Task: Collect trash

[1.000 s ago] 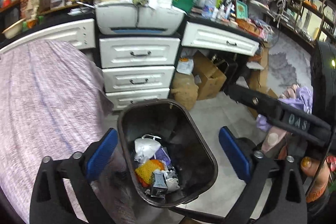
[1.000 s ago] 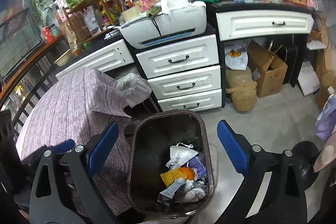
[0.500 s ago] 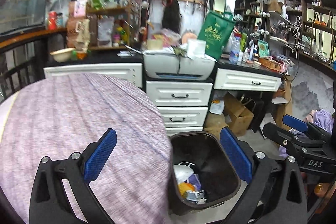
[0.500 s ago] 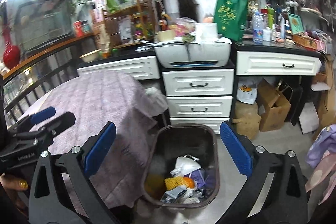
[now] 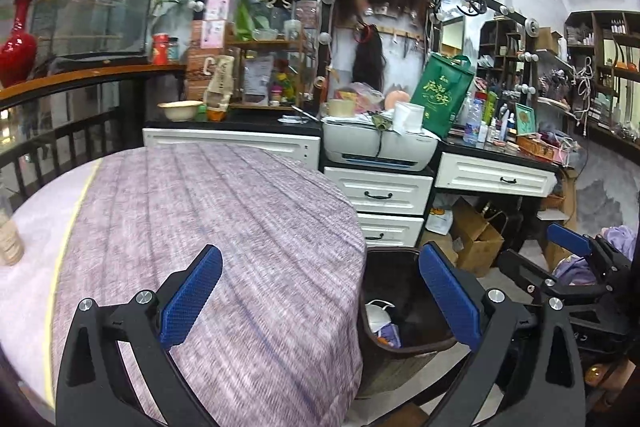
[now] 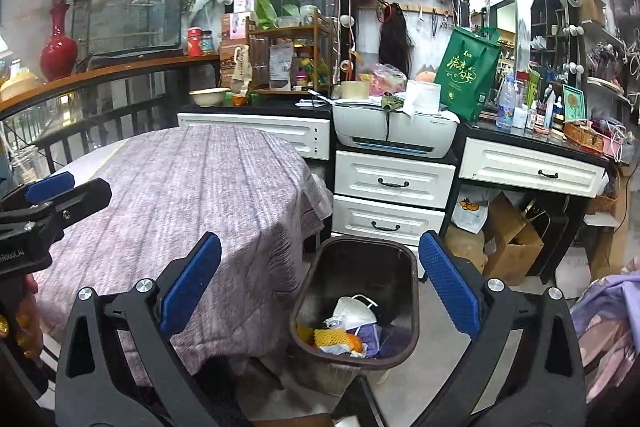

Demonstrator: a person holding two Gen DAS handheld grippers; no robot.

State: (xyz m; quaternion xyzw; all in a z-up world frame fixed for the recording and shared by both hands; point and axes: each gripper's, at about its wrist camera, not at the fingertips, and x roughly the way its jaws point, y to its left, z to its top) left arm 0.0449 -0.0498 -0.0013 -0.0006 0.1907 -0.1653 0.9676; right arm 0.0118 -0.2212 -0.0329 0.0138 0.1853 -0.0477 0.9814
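Now both tools (image 5: 320, 301) (image 6: 320, 301) gape empty; dark bin (image 6: 408, 255) holds mask (image 6: 354, 311).

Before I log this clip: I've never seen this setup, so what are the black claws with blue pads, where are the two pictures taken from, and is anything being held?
There is no robot here. A person holds one two-finger gripper in each hand, and each carries a wide-angle camera looking forward along its fingers. The left gripper frames the left view; the right gripper frames the right view, and each also shows in the other's picture. Both stand open and empty.

Ahead is a round table under a purple-grey woven cloth; the only thing showing on it is a pale bottle-like object at the far left edge. Beside the table on the floor stands a dark brown plastic trash bin, already holding a white face mask, an orange foam net and other scraps.
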